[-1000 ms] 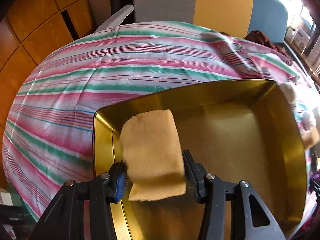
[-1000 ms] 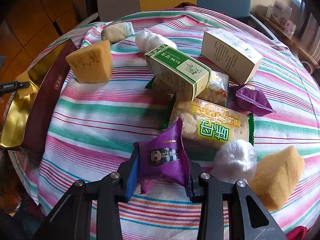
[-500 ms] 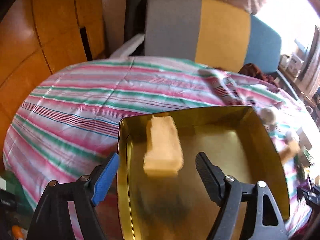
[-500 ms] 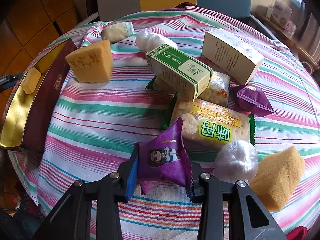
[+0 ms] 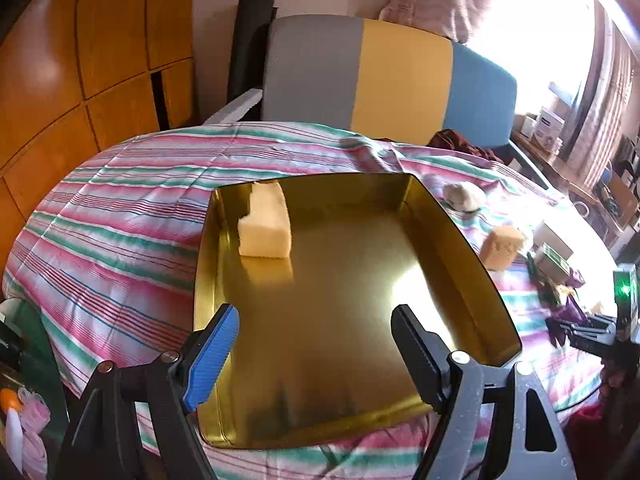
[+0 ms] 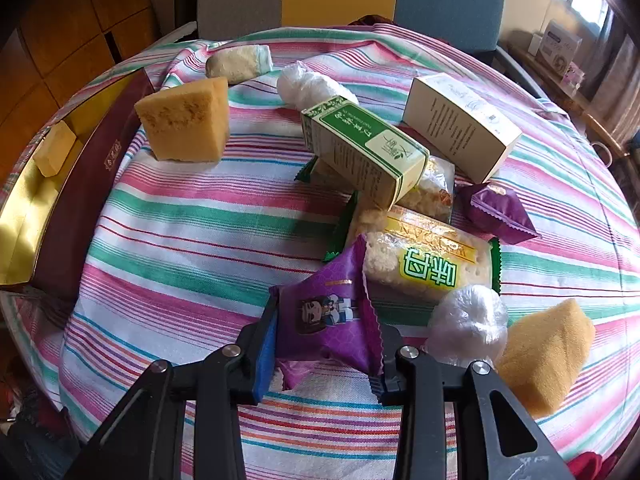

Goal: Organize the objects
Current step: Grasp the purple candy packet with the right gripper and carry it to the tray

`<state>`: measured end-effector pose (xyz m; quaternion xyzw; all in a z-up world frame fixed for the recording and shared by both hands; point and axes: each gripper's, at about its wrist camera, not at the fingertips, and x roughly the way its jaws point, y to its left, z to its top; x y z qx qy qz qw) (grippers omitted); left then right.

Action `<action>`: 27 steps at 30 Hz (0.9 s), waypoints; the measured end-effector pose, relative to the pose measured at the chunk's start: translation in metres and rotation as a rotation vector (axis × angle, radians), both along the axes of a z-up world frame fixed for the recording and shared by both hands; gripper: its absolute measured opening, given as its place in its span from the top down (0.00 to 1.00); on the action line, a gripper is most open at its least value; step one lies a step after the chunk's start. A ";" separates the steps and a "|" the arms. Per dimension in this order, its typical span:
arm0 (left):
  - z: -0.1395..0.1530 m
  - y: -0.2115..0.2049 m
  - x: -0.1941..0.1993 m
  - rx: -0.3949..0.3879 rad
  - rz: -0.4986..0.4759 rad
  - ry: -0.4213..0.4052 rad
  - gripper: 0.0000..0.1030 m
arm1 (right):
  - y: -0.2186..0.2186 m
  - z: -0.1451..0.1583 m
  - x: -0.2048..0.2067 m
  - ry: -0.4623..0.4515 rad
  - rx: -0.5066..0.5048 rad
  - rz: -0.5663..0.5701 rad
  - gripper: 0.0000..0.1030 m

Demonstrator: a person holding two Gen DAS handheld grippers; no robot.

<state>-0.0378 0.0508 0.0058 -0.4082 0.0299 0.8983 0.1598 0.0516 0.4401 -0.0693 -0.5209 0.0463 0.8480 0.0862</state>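
Note:
A gold tin box [image 5: 448,224] lies on the striped tablecloth, seen also in the right wrist view [image 6: 24,216]. A small yellow sponge block [image 5: 266,226] rests in its far left corner; it also shows in the right wrist view [image 6: 54,154]. My left gripper [image 5: 316,344] is open and empty above the box's near side. My right gripper [image 6: 326,334] is shut on a purple snack packet [image 6: 328,312] just above the cloth.
On the cloth lie a large sponge wedge [image 6: 184,120], a green box [image 6: 364,152], a white box [image 6: 460,124], a rice cracker pack [image 6: 428,264], another purple packet [image 6: 498,212], plastic-wrapped balls [image 6: 466,324], another sponge [image 6: 544,352]. A chair [image 5: 384,80] stands behind.
My left gripper opened and let go of the small yellow sponge, which now lies in the box's far left corner. The left gripper drew back and up. The right gripper stayed still.

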 end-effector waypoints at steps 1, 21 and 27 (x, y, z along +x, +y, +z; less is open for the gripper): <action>0.000 0.000 0.002 0.002 -0.002 0.000 0.23 | -0.001 0.001 0.001 0.004 0.001 -0.003 0.64; -0.015 -0.028 0.017 0.043 0.017 -0.041 0.23 | -0.052 0.063 -0.001 0.171 -0.074 0.012 0.64; -0.015 -0.045 0.017 0.081 0.039 -0.053 0.23 | -0.103 0.082 -0.019 0.213 -0.143 0.129 0.64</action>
